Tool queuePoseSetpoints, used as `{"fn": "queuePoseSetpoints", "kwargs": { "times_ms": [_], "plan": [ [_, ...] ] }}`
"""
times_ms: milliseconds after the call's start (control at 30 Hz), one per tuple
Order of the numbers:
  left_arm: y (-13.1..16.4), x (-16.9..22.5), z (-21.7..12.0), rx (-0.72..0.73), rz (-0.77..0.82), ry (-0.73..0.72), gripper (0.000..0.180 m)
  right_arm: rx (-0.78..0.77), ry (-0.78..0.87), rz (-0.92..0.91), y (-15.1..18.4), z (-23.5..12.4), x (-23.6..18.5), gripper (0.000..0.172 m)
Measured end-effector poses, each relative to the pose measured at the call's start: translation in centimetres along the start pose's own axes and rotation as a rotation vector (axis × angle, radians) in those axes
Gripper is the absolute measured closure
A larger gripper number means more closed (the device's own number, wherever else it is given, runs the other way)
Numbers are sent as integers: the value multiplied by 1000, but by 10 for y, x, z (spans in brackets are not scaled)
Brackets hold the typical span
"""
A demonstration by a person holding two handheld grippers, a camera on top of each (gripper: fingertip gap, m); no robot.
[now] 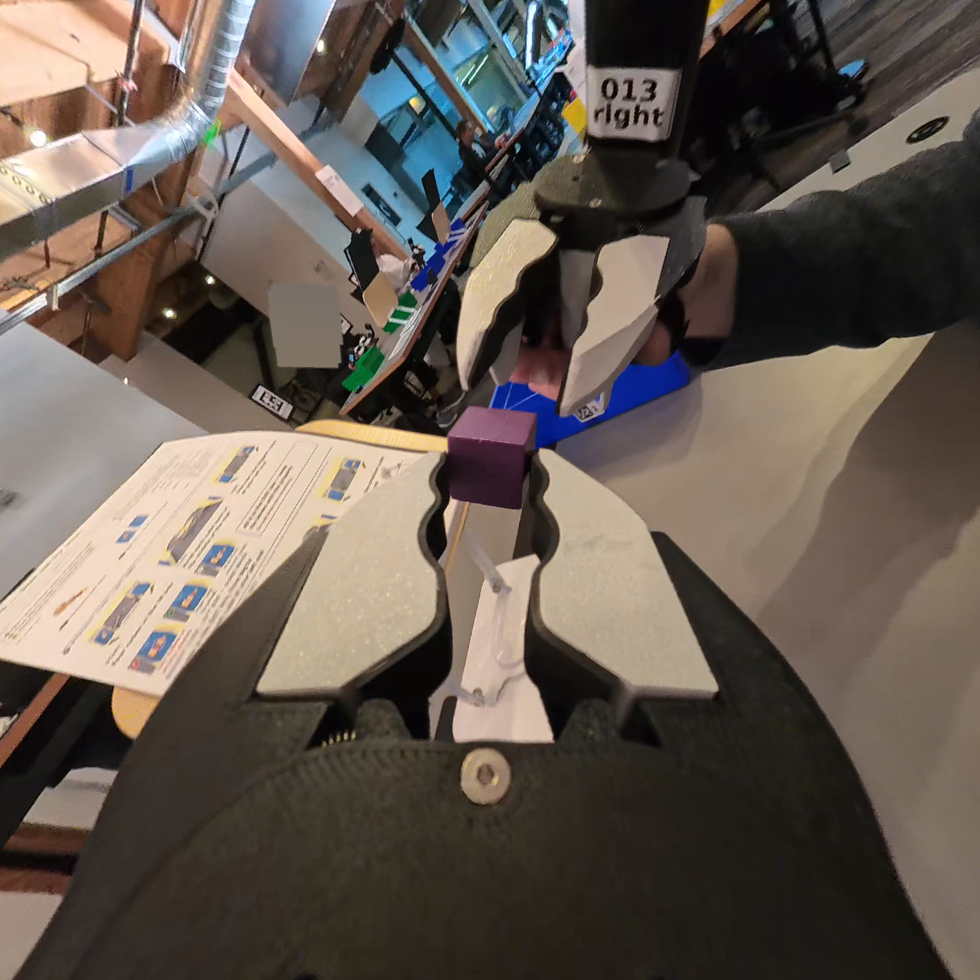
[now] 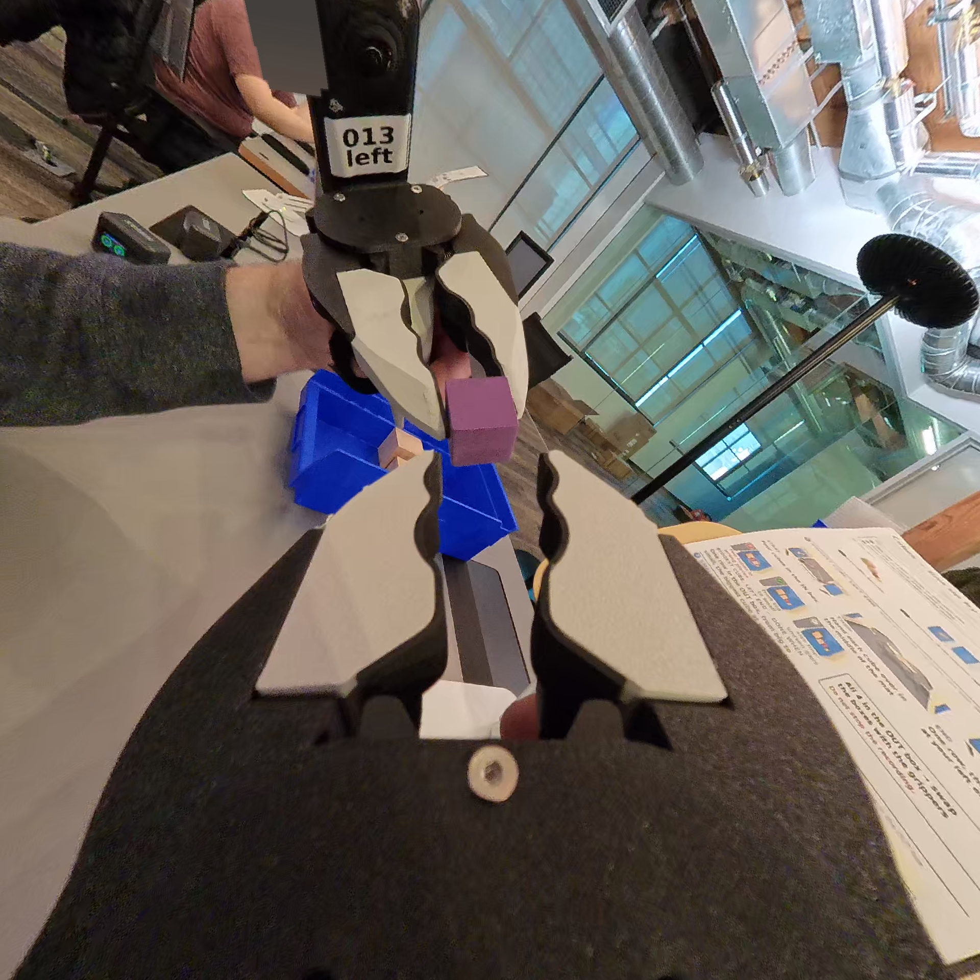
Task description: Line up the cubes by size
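My left gripper [image 1: 488, 462] is shut on a purple cube [image 1: 490, 469], with both pads pressed on its sides, and holds it in the air. The right wrist view shows the same grasp, with the left gripper [image 2: 480, 419] holding the purple cube [image 2: 480, 424] above a blue bin [image 2: 339, 477]. Pale wooden cubes [image 2: 400, 448] lie in that bin. My right gripper [image 2: 489, 461] is open with nothing between its fingers. It faces the left one tip to tip, just short of the cube. In the left wrist view the right gripper [image 1: 517, 395] hangs open above the blue bin [image 1: 626, 392].
A printed instruction sheet [image 1: 185, 530] lies beside the grippers and also shows in the right wrist view [image 2: 848, 636]. The grey table [image 1: 769, 530] spreads on the other side. Small black devices and cables [image 2: 138, 238] sit at the table's far end, near a person [image 2: 212, 79]. My two grippers' fingertips are within a few centimetres of each other.
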State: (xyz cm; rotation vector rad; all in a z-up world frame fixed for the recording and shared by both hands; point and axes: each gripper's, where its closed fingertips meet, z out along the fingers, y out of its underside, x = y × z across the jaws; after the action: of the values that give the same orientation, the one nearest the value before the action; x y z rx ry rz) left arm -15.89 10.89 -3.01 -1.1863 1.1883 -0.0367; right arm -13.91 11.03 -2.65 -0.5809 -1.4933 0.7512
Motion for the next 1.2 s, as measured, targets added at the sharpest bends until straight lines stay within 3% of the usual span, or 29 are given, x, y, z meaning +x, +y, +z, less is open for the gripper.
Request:
{"fn": "queuePoseSetpoints", "kwargs": {
  "times_ms": [200, 1200],
  "plan": [
    [-20, 4, 6, 57, 19, 10, 153, 52, -23, 28, -7, -4, -1, 138],
    [-24, 17, 10, 95, -2, 83, 153, 93, -78, 8, -14, -4, -12, 146]
  ]
}}
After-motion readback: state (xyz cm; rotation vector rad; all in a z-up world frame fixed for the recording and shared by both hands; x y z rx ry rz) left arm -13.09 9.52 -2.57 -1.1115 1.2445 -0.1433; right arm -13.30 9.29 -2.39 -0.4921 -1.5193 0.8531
